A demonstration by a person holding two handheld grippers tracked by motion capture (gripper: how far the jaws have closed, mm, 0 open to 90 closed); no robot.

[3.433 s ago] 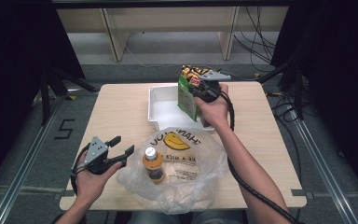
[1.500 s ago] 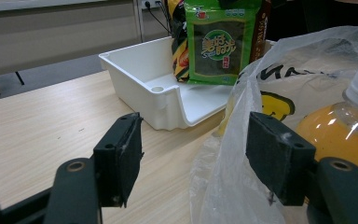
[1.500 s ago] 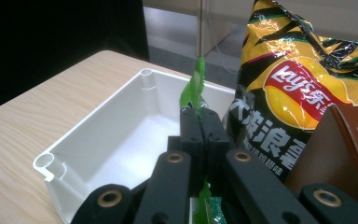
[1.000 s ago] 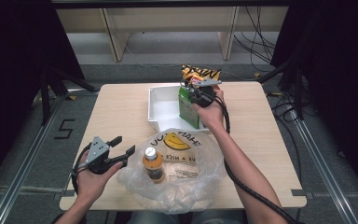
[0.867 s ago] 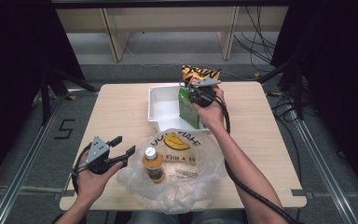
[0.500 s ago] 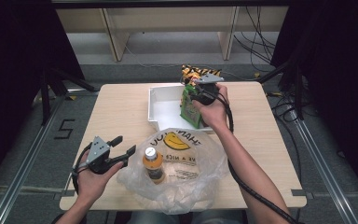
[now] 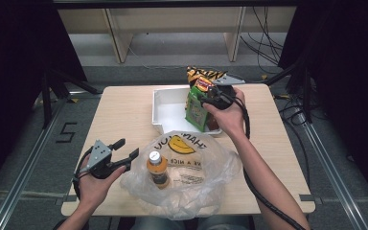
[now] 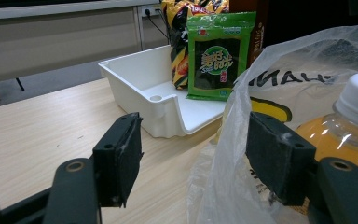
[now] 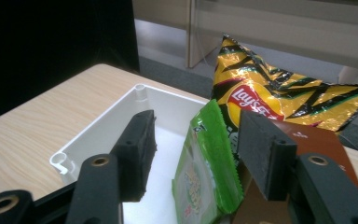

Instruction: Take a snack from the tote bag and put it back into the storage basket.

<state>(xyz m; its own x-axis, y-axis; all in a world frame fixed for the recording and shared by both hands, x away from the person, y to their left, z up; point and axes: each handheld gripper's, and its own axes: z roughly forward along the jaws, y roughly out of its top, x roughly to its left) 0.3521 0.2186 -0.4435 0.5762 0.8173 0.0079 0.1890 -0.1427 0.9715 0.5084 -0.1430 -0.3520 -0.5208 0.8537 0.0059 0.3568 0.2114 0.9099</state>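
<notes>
My right gripper [image 7: 210,94] hangs over the white tray [image 7: 168,111] at the bench's twelve o'clock; its jaws have just been opening, and the green seaweed packet [image 9: 205,177] stands upright between them, unpressed, against the chips bag [image 9: 279,100]. My left gripper [image 7: 120,154] sits spread apart at seven o'clock, beside the plastic bag [image 7: 206,177].

Black tools [image 7: 120,154], trailing black cables
</notes>
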